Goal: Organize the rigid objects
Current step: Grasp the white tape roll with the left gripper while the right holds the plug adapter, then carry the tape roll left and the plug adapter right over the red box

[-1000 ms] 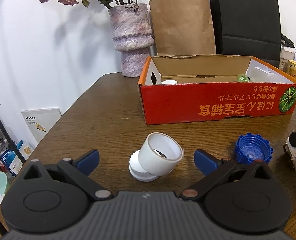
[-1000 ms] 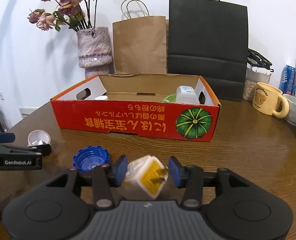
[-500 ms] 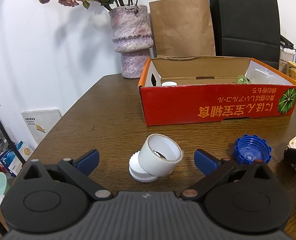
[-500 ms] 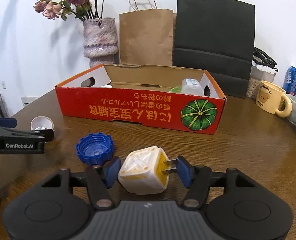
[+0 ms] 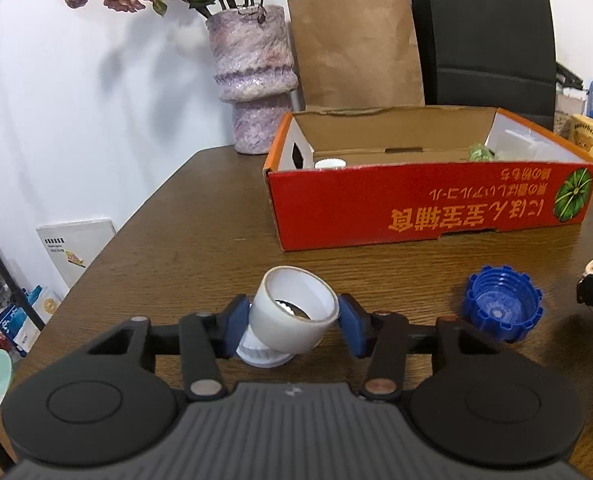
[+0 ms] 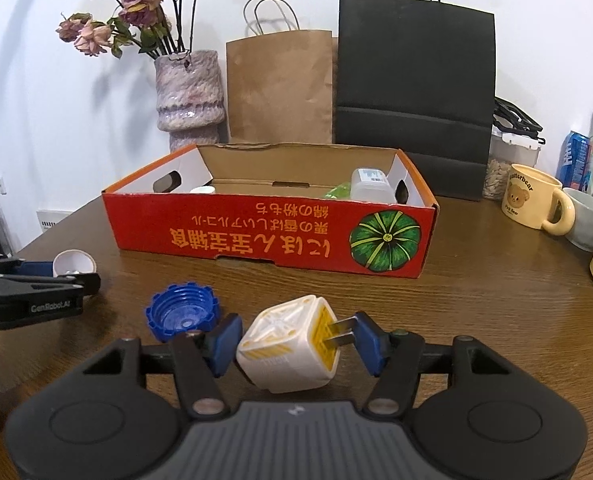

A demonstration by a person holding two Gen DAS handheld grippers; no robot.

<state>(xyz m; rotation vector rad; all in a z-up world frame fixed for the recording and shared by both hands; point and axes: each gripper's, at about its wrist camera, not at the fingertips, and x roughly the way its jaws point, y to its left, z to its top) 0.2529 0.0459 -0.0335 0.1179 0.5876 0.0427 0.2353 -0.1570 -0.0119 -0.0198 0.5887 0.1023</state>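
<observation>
Closing in from wide open, the left gripper (image 5: 294,322) now has its blue pads against both sides of the white cup (image 5: 294,316), which lies tilted on a white cap on the table (image 5: 200,208). That likely readies a lift toward the red box (image 5: 428,208), far right. The right gripper (image 6: 296,340) sits half closed on the plug (image 6: 292,346), pads touching, near the blue cap (image 6: 182,312).

Left claw (image 5: 294,322) has just been closing, apparently gripping; right claw (image 6: 296,340) clamped.
</observation>
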